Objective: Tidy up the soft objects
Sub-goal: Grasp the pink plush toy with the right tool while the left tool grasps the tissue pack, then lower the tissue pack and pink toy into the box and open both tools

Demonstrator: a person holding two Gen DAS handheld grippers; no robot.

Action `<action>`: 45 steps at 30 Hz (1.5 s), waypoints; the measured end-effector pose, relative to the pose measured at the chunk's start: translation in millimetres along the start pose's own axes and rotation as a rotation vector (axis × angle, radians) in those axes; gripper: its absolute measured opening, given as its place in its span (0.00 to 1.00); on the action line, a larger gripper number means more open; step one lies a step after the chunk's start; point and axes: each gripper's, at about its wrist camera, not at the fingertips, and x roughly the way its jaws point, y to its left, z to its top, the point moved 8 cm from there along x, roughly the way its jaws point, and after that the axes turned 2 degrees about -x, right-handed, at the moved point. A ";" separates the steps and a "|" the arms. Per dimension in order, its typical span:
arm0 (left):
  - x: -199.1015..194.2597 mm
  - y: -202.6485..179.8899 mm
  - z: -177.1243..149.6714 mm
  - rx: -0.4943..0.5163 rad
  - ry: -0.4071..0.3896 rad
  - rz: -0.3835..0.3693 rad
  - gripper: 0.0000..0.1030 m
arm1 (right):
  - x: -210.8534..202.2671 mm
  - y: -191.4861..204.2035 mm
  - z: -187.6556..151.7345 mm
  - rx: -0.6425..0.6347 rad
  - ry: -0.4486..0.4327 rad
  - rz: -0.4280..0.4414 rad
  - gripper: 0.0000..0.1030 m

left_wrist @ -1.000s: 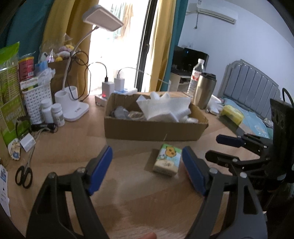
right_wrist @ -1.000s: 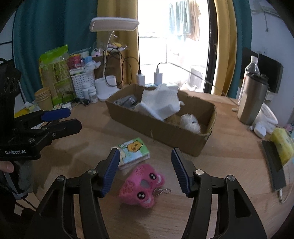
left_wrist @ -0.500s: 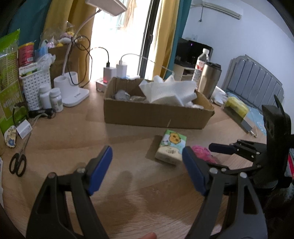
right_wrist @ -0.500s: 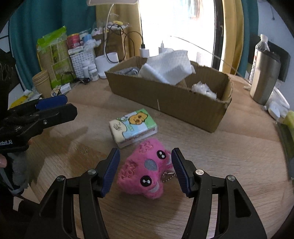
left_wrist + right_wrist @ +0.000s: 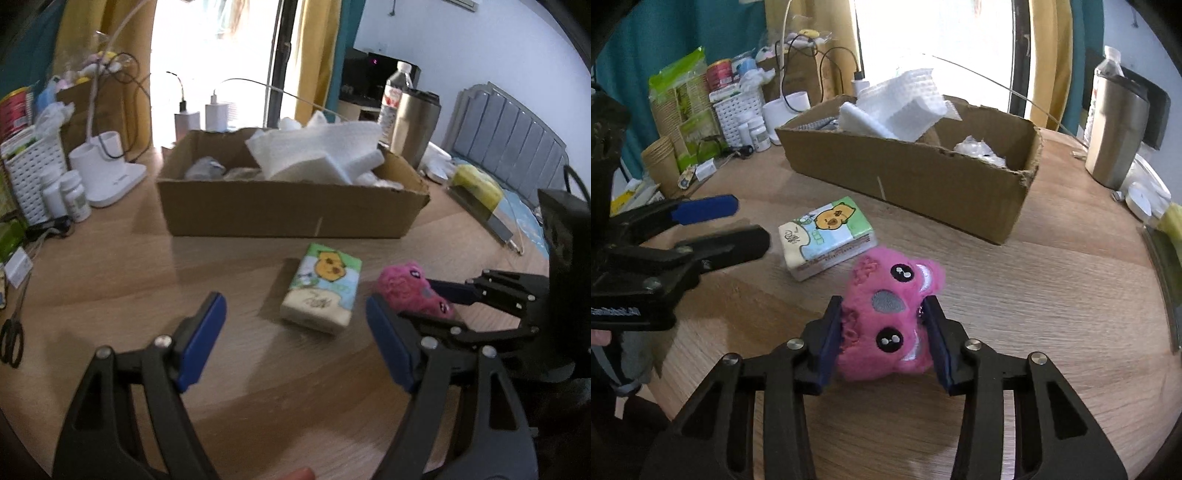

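Two grippers: both sit low over a round wooden table (image 5: 1052,295), with a tissue pack and a plush toy between them.
Right gripper (image 5: 884,334): jaws drawn narrow, blue pads pressed against both sides of a pink plush toy (image 5: 886,314) that rests on the tabletop.
Left gripper (image 5: 295,339): jaws spread wide, holding nothing, aimed at the tissue pack (image 5: 323,290).
Tissue pack: lies flat on the table, just beside the plush toy and near the front wall of the box.
Cardboard box (image 5: 923,177): stands behind both items, with white paper towels (image 5: 901,105) piled inside.
Table edge: a steel tumbler (image 5: 1115,129) stands to the right of the box.
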 end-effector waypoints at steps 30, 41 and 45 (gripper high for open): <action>43.4 -44.6 4.7 0.143 0.109 -0.045 0.47 | -28.7 -35.8 15.1 0.051 -0.101 0.014 0.43; 7.3 -45.3 25.8 0.134 0.017 -0.082 0.47 | -42.0 -25.0 27.1 0.020 -0.132 -0.011 0.43; -4.1 -42.8 34.5 0.131 -0.009 -0.094 0.47 | -46.5 -22.6 34.9 0.011 -0.150 -0.021 0.43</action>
